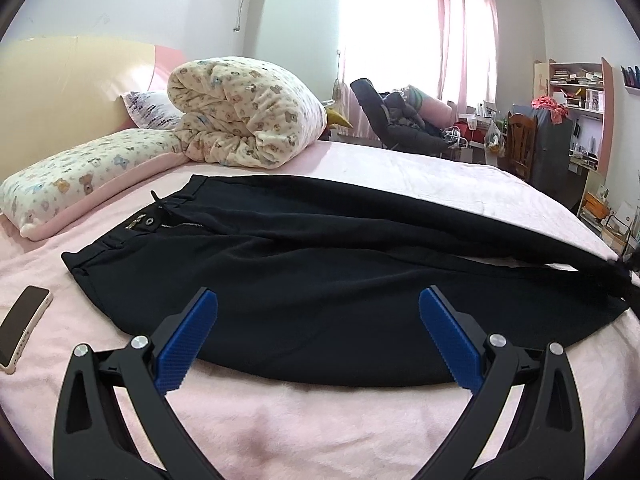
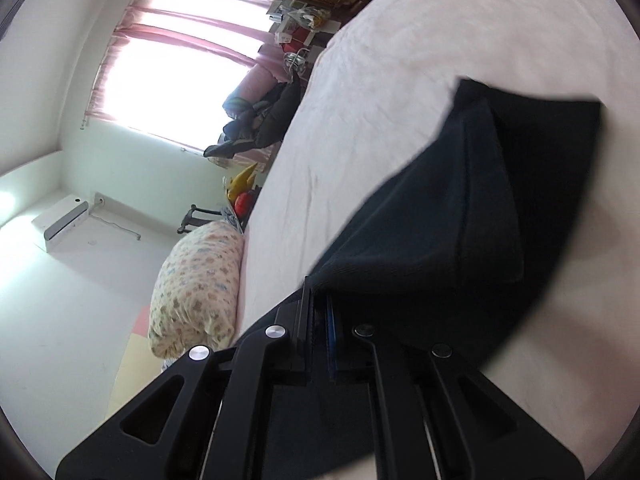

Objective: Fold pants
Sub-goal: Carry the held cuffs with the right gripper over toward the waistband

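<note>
Blue-padded left gripper (image 1: 318, 320) is hovering wide open over black pants (image 1: 320, 264); right gripper (image 2: 320, 320) is clamping their hem.

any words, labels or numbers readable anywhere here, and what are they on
None can be read.
White-cased phone on the pink bedsheet: marks along its edge, too small.
Books on the pink shelf: spines blurred.
Black pants: no label visible.
White wall air conditioner: no legible marking.
</note>
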Demonstrator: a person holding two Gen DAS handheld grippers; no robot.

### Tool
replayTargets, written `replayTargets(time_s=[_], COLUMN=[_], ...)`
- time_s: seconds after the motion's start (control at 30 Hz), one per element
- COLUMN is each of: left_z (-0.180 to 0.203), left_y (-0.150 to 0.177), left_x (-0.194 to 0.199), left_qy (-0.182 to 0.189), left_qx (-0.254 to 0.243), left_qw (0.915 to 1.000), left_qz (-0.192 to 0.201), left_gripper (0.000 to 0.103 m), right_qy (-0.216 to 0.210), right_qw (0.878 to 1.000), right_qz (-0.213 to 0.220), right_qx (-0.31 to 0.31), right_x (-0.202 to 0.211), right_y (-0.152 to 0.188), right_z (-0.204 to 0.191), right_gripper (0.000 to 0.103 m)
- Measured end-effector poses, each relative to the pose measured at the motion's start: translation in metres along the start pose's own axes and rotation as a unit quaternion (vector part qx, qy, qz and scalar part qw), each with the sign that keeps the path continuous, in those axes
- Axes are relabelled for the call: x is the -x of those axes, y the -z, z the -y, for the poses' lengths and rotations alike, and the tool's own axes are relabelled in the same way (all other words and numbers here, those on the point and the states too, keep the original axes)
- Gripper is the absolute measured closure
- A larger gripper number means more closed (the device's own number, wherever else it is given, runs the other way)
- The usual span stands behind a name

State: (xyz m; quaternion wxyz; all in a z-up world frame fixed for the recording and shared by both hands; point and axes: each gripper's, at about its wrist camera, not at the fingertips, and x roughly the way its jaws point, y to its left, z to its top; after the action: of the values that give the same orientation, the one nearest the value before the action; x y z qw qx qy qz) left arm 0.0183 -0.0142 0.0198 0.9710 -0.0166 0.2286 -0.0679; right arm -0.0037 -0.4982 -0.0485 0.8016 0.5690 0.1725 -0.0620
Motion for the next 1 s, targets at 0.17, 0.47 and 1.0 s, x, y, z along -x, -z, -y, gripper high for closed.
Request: replayTargets(time_s=[0.17, 0.47, 1.0], left_z=[-0.005, -0.028, -0.11], left_y=[0.002, 0.003, -0.015], left_x=[0.003, 0.007, 0.021], left_qy=[-0.004, -0.025, -0.046], left_qx=[0.005, 0.038, 0.18], left_qw=[1.0, 0.999, 0.9819], left_qz=[-0.003, -0.003, 0.037], left_gripper=[0.002, 0.002, 0.002], right_qy=[0.027, 0.104, -0.013], right_qw=[0.999, 0.993, 0.979], right_qz=[-0.019, -0.045, -0.16], right_qx=[-0.027, -0.015, -0.129], right_x=[0.0, 0.018, -0.166], right_y=[0.022, 0.026, 0.116], right_z=[0.038, 0.028, -0.082], right_gripper=[0.098, 0.053, 0.053])
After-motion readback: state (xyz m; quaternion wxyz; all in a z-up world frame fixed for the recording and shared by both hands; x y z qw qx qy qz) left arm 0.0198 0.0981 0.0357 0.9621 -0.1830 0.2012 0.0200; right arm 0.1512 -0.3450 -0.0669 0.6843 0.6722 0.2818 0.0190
